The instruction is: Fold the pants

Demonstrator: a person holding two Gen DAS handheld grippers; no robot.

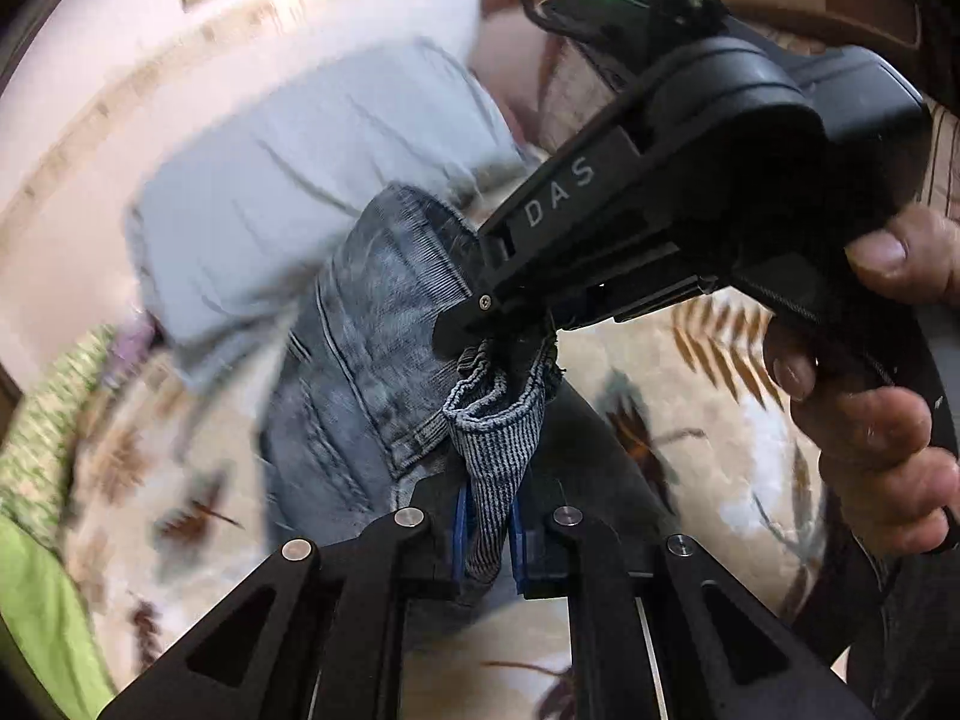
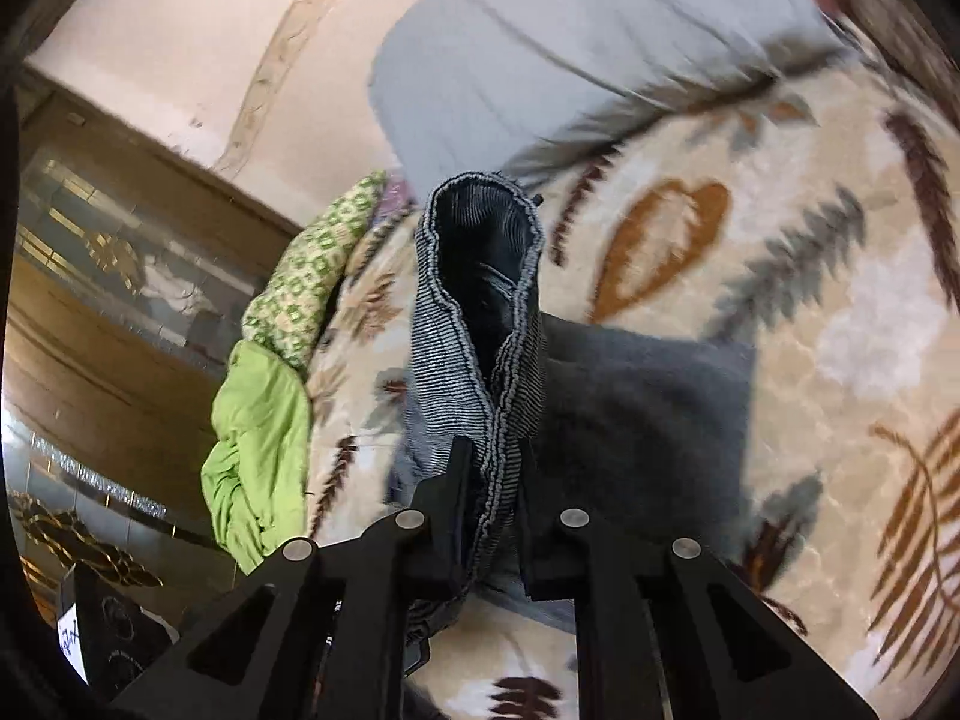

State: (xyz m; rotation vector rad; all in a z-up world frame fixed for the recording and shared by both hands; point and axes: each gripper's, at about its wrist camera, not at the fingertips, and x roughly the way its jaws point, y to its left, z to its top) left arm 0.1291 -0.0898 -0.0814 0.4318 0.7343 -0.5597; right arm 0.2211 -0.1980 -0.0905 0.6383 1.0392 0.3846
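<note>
Denim hem of the jeans [image 1: 492,450] is pinched in the closed left gripper [image 1: 487,546]; at 1 o'clock, the right gripper [image 2: 489,516] clamps the same hem. Beyond, the jeans hang above a leaf-patterned blanket [image 2: 780,276] and grey pillow [image 2: 570,48].

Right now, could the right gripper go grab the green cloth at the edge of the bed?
Probably not yet. The right gripper is shut on the jeans, so it would have to let go first. Otherwise the way looks free: the green cloth lies uncovered on the blanket.
</note>
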